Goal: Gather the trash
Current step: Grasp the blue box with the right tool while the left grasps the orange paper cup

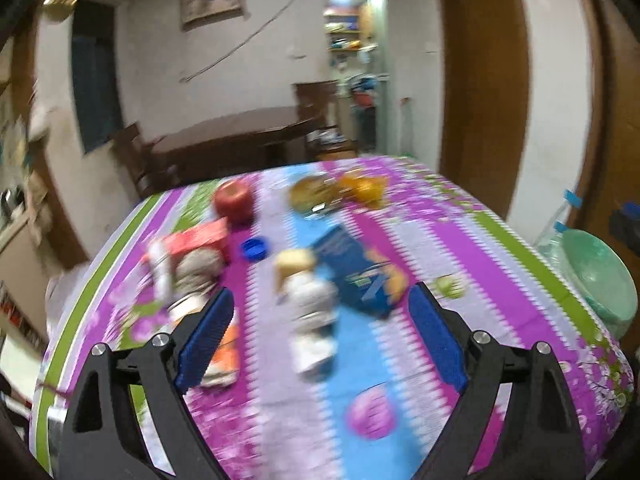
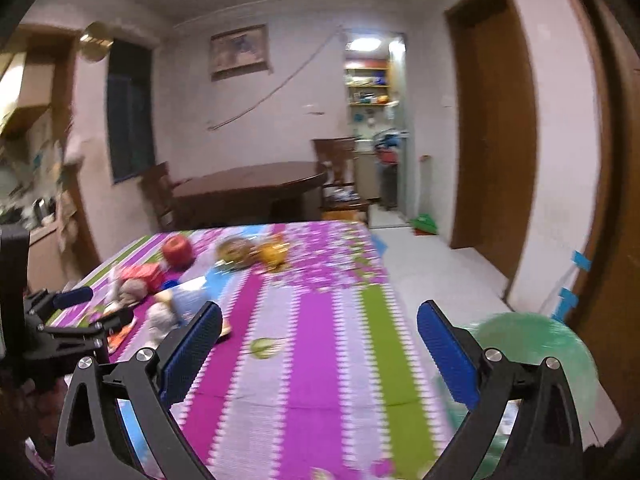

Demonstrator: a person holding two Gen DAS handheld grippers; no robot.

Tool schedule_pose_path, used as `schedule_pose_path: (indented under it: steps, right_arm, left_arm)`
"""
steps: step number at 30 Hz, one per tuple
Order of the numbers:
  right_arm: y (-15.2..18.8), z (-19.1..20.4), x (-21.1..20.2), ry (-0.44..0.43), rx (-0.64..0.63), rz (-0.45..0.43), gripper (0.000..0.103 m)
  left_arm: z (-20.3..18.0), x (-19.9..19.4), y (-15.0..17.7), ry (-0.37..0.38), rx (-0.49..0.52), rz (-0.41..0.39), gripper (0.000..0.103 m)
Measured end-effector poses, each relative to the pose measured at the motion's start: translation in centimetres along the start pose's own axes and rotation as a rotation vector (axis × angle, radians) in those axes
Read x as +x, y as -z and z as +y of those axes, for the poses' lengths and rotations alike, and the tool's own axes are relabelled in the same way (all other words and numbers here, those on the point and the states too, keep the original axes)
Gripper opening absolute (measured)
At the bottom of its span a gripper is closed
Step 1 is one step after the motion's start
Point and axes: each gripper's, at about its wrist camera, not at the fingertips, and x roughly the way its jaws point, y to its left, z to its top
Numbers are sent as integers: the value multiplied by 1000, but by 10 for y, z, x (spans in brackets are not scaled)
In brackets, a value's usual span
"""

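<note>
My left gripper (image 1: 320, 320) is open and empty above the striped tablecloth (image 1: 460, 248). Between its fingers lies a crumpled white wrapper (image 1: 312, 320). A blue snack packet (image 1: 356, 268), a red packet (image 1: 196, 240), a blue bottle cap (image 1: 253, 249), a red apple (image 1: 235, 200), orange wrappers (image 1: 340, 192) and a green scrap (image 1: 450, 285) lie beyond. My right gripper (image 2: 320, 340) is open and empty over the table's right side, near the green scrap (image 2: 264, 346). The left gripper (image 2: 76, 312) shows at the left of the right wrist view. Both views are blurred.
A green-lined bin (image 1: 600, 280) stands beside the table's right edge; it also shows in the right wrist view (image 2: 532, 364). A dark wooden table (image 2: 248, 184) with chairs stands behind. A wooden door (image 2: 496, 120) is on the right.
</note>
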Motion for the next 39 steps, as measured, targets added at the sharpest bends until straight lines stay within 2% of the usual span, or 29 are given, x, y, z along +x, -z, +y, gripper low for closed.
schedule_pose_path:
  steps: [4,9,13,16,17,20,22,24,25,26,29,35,37,39]
  right_arm:
    - [1,43,15,-84,-47,42,97]
    - [9,91,46,-246,-50,163,90]
    - [18,113,74,-296,-47,250,77]
    - [20,121,95,-320,-54,307,60]
    - [22,126,103,-326,-65,333,56]
    - [26,138,123,-350,-75,383,55]
    - [24,142,133,-323,-90,381,56]
    - [22,145,152,-302,-122,412,58]
    - [20,143,158,-290,-125,422,67]
    - [19,142,169,-275,-134,438,81]
    - [17,141,195,-277,-151,476,86]
    - [21,137,242,-331,-175,572,86]
    - [25,136,249,-341,-179,590,65]
    - [24,136,246,-346,-187,576,63]
  left_arm:
    - [53,-3,7,-44,-104,33,87]
    - [104,13,15,-109,-192,109,87]
    - [115,36,16,-3,-230,191,87]
    - [115,52,20,-55,-224,217,86]
    - [117,60,20,-73,-229,235,81]
    - [119,77,21,-77,-250,285,71]
    - [121,85,25,-63,-256,317,61]
    - [121,93,30,-51,-264,353,44]
    - [121,97,33,-34,-273,370,39]
    - [122,97,34,-29,-282,365,37]
    - [123,96,35,-20,-284,358,36]
    - [125,97,36,-3,-288,344,35]
    - [125,96,36,0,-291,344,35]
    - [125,96,37,-1,-290,344,35]
